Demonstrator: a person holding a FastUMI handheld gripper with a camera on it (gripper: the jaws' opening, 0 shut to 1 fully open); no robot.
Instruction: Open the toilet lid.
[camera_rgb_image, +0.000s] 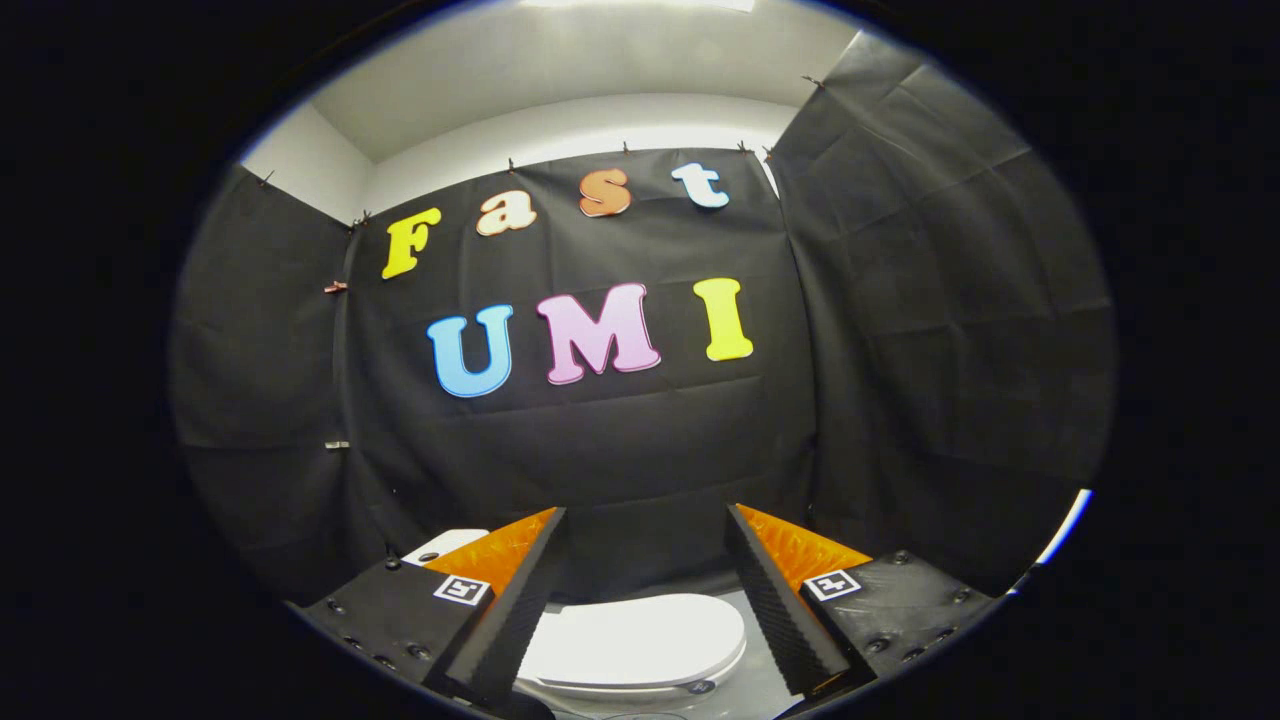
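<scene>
A white toilet sits low in the gripper view, its lid (640, 637) lying flat and closed over the bowl. My gripper (645, 520) hangs above and in front of it, fingers spread wide apart and open, with nothing between them. The black ribbed fingers (520, 610) with orange sides frame the lid on both sides. The toilet lies below and beyond the fingertips, apart from them. A white cistern corner (447, 545) peeks out behind the left finger.
Black cloth walls (620, 450) close the booth behind and on both sides of the toilet. A grey floor strip (760, 690) shows to the right of the bowl. A white wall and ceiling rise above the cloth.
</scene>
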